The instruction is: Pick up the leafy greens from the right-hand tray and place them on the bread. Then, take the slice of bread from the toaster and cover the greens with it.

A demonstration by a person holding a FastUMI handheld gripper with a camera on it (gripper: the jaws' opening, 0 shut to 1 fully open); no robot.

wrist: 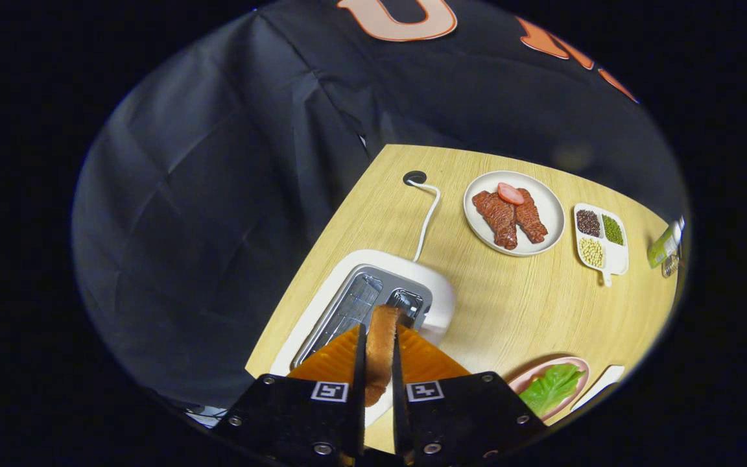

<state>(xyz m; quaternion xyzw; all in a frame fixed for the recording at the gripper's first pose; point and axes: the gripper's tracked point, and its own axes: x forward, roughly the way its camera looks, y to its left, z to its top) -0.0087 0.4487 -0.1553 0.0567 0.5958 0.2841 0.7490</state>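
My gripper (379, 337) is shut on a slice of toasted bread (380, 353), held edge-on between both fingers above the white toaster (435, 292). The toaster's metal slots (360, 311) lie just beyond the fingertips. To the right of the fingers a green leaf (552, 386) lies on a pink plate (568, 361), and it hides whatever is beneath it.
The toaster's white cord (428, 220) runs to a black grommet (414, 177) in the wooden table (516, 298). Farther off stand a white plate (548, 201) with meat slices (509, 217) and a small divided dish of beans (600, 237). A white tray edge (604, 383) sits beside the pink plate.
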